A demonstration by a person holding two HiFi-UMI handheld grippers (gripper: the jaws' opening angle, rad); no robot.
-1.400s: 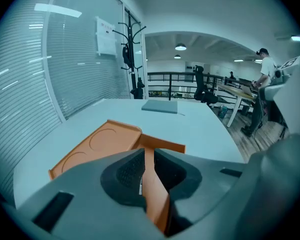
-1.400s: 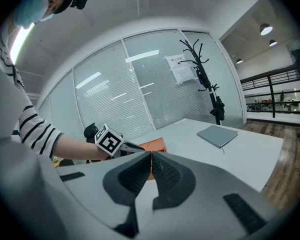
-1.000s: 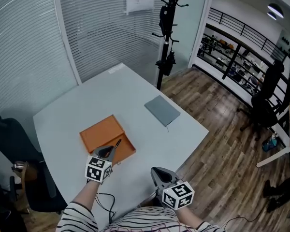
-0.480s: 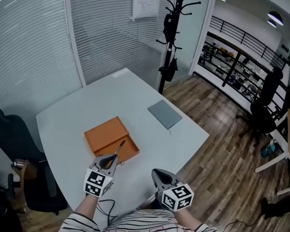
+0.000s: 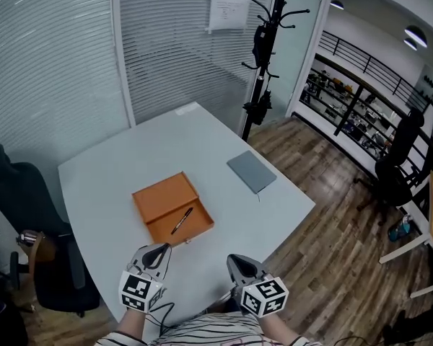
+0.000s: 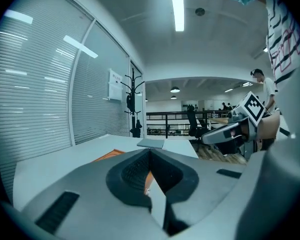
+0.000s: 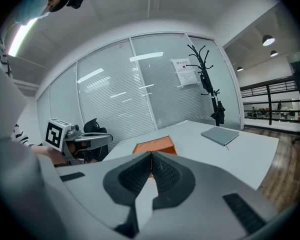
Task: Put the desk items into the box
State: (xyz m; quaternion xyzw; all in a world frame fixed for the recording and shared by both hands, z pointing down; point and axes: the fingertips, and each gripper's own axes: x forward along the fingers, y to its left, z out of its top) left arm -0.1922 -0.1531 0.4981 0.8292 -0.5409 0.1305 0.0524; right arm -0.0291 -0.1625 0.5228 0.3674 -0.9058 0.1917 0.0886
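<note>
An orange box (image 5: pixel 164 195) lies open in the middle of the white table (image 5: pixel 115 171). In its nearer half rests a dark pen (image 5: pixel 181 220). A grey notebook (image 5: pixel 252 171) lies shut on the table at the right. My left gripper (image 5: pixel 161 249) hovers near the table's front edge, short of the box, shut with nothing in it. My right gripper (image 5: pixel 233 258) sits beside it, also shut and empty. The left gripper view shows its jaws (image 6: pixel 150 151) pressed together, with the box (image 6: pixel 107 155) and the notebook (image 6: pixel 151 143) beyond. The right gripper (image 7: pixel 151 154) points at the box (image 7: pixel 155 146).
A black office chair (image 5: pixel 22 193) stands at the table's left. Behind the far corner is a black coat stand (image 5: pixel 263 56). Window blinds (image 5: pixel 72 63) line the back wall. Wooden floor (image 5: pixel 325 215) runs along the right, with another chair (image 5: pixel 400 157) further off.
My left gripper has drawn back from the box toward the person and risen a little. The pen that was at its tip now lies in the box. The right gripper has barely shifted.
</note>
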